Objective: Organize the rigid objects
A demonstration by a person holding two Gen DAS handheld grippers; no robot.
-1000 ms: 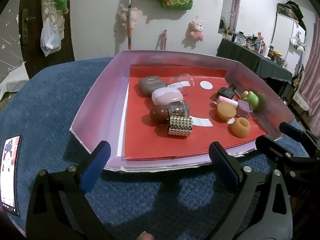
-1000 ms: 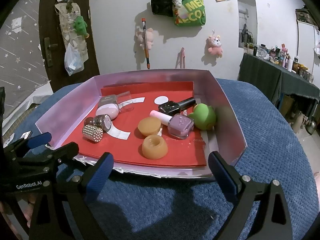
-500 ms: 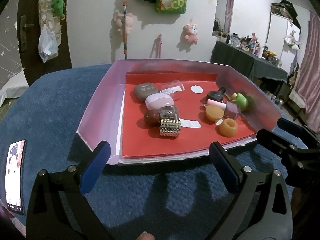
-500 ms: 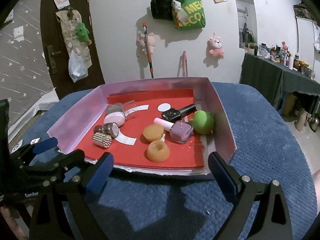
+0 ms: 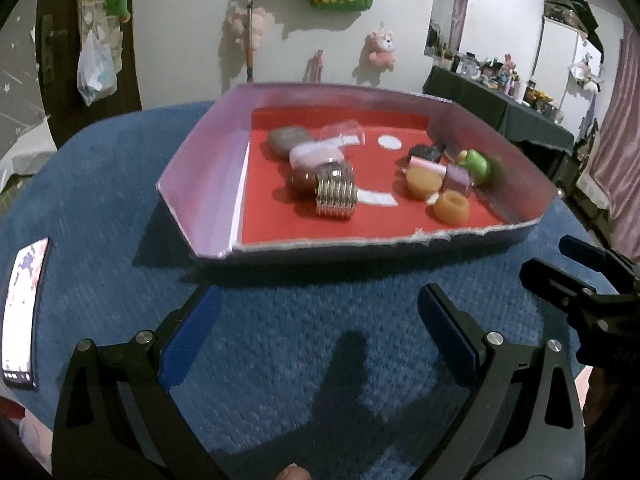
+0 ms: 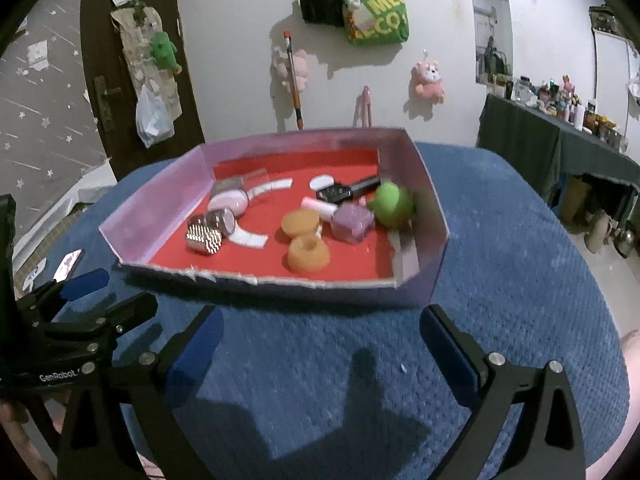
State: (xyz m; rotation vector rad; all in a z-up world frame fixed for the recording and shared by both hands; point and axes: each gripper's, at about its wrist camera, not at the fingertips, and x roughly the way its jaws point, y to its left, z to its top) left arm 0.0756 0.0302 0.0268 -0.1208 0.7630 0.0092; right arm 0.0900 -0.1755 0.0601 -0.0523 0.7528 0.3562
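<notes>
Both jaws are seen spread wide, nothing held: left gripper, right gripper. "GenRobot" is read on the left unit only in the right view. A phone lies at 9 o'clock. At 12 o'clock, the tray holds the studded cylinder, orange ring, purple bottle.

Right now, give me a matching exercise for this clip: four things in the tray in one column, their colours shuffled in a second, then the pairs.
Things:
1. ring
2. ball
3. studded cylinder
4. square bottle

Colours:
A. purple
B. silver
C. orange
D. green

Pairs: 1-C, 2-D, 3-B, 4-A

All four lie on the red floor of the tray. Both the left gripper and the right gripper are open and empty, short of the tray.
</notes>
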